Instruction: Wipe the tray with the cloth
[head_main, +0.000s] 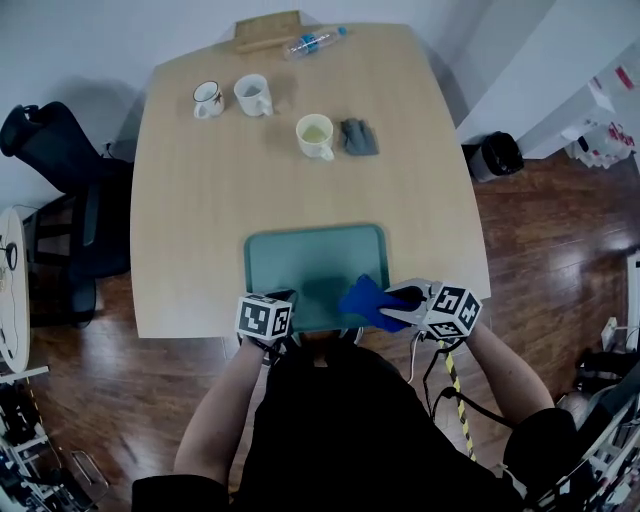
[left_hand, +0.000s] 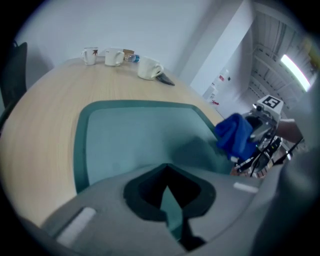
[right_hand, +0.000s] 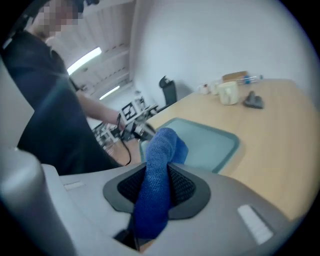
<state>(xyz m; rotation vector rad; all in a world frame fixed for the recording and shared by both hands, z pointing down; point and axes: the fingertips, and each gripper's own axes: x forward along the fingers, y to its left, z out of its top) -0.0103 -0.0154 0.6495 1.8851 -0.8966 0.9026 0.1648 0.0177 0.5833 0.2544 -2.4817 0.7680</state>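
A teal tray (head_main: 300, 255) lies at the near edge of the wooden table (head_main: 200, 200). My left gripper (head_main: 283, 298) sits at the tray's near left rim. In the left gripper view the gripper (left_hand: 167, 192) is shut with a strip of the teal rim pinched between its jaws, and the tray (left_hand: 135, 140) spreads out ahead. My right gripper (head_main: 395, 303) is shut on a blue cloth (head_main: 362, 297) over the tray's near right corner. In the right gripper view the cloth (right_hand: 157, 170) bulges up out of the jaws, with the tray (right_hand: 205, 142) beyond it.
Three cups (head_main: 209, 99), (head_main: 253, 95), (head_main: 316, 136) stand on the far half of the table, with a dark grey rag (head_main: 358, 137) beside the nearest. A plastic bottle (head_main: 313, 42) and a wooden board (head_main: 268, 30) lie at the far edge. A black chair (head_main: 60, 150) stands left, a black bin (head_main: 497, 155) right.
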